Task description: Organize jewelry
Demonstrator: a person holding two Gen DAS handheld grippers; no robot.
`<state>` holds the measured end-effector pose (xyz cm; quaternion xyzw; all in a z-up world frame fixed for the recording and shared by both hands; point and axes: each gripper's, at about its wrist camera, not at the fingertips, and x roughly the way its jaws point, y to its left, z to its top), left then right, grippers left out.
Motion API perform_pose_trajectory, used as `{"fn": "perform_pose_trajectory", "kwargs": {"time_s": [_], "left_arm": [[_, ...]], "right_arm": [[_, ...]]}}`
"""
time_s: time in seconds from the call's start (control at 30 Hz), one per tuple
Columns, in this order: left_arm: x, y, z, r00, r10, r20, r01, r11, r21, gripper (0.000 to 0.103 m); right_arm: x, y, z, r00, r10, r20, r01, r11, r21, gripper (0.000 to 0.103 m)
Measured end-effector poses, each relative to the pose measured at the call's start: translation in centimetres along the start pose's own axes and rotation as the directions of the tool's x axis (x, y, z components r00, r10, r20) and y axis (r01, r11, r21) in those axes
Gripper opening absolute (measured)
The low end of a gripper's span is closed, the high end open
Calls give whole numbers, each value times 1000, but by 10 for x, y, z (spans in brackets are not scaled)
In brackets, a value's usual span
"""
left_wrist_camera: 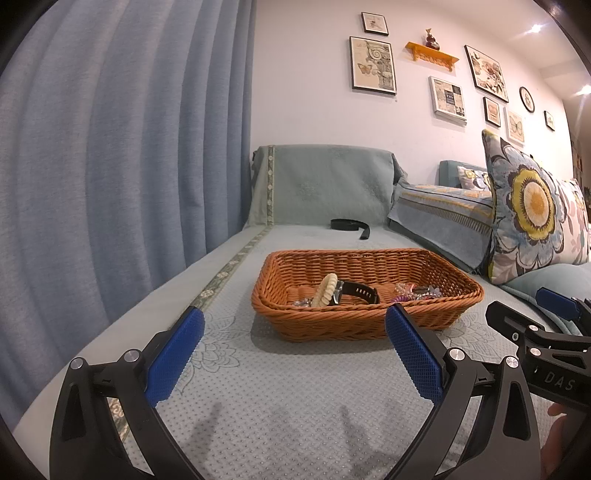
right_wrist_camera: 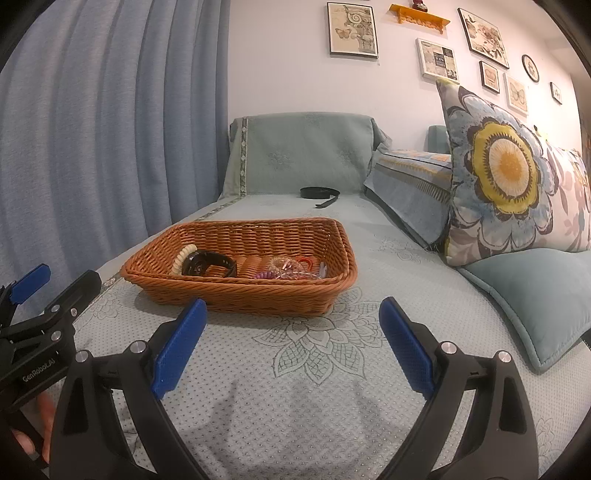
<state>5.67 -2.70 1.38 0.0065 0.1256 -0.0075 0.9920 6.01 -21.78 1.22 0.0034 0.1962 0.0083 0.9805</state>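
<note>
Far left, blue curtains (left_wrist_camera: 110, 147) hang in folds beside a sofa seat covered in pale green patterned cloth (left_wrist_camera: 295, 406).

Low over the seat's near edge, the left gripper (left_wrist_camera: 293, 354) has its blue-padded jaws spread wide, with nothing between them.

Just beyond it sits a shallow woven basket (left_wrist_camera: 365, 325), orange-brown. Inside, from left to right, are a cream beaded bracelet (left_wrist_camera: 327, 290) leaning against a black watch (left_wrist_camera: 356, 293), then a small heap of pink and purple pieces (left_wrist_camera: 413, 291) too tangled to tell apart. So most of the jewelry already lies in the basket.

Behind the basket, well apart from it at the back of the seat, a black strap (left_wrist_camera: 349, 224) lies alone on the cloth. Whether it is meant for the basket cannot be told.

To the right, the right gripper (right_wrist_camera: 291, 347) hovers beside the left one, its jaws equally wide and holding nothing. A floral cushion (right_wrist_camera: 506, 173) leans at the far right, with framed pictures (right_wrist_camera: 352, 29) on the wall above.

The scene fits either a sorting nearly complete or one where pieces are about to be lifted out.

The risks come from the basket and its contents. It is light and sits on soft cloth, so a nudge from a jaw could probably slide or tip it. The tangled pieces may drag neighbours along if one is pulled. The bracelet could roll once the watch is moved.
</note>
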Motion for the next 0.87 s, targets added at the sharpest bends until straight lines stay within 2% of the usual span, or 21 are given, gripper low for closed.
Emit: {"fn": "perform_pose_trajectory", "kwargs": {"time_s": [0.6,0.87], "left_arm": [[-2,-1,1,1000,5,16,-5,1000,25,95],[-2,-1,1,1000,-19,11,19,999,36,95]], "right_arm": [[0,0,0,1000,0,0,0,1000,0,90],[0,0,0,1000,-1,0,1,1000,0,90]]}}
